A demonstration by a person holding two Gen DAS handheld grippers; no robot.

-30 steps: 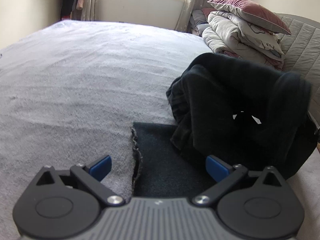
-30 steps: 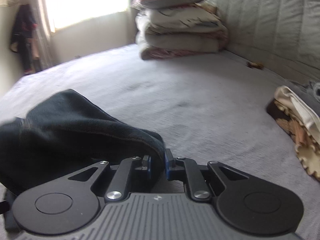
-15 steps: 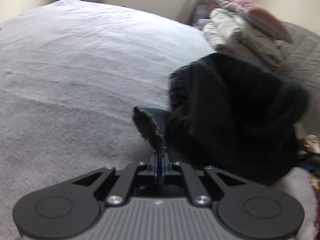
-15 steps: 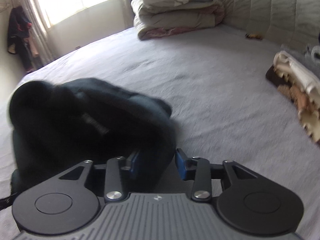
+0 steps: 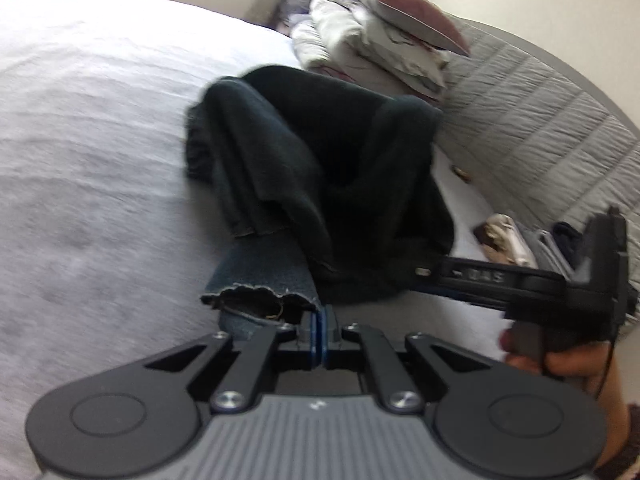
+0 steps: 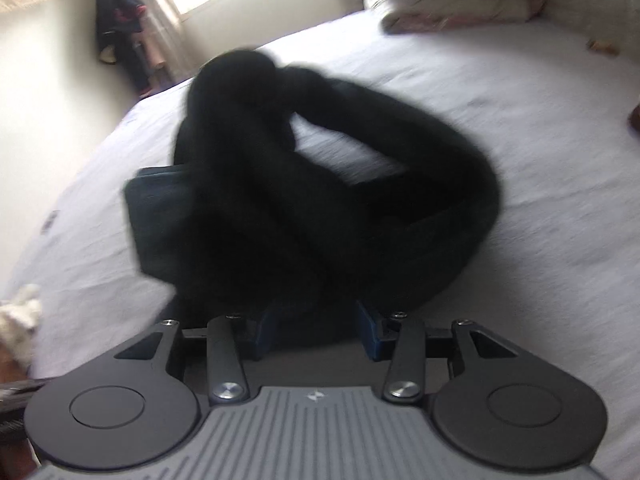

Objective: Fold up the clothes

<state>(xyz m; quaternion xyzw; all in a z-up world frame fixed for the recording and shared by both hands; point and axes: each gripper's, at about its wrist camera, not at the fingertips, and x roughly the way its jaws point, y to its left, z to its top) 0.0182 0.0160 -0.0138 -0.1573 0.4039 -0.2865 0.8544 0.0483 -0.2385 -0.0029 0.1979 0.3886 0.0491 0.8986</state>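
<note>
Jeans (image 5: 304, 184) hem in left jaws

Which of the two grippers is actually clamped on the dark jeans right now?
The left gripper: its blue pads are pressed together on the frayed hem of the dark jeans. The right gripper stands open, fabric merely lying between its spread fingers.
</note>
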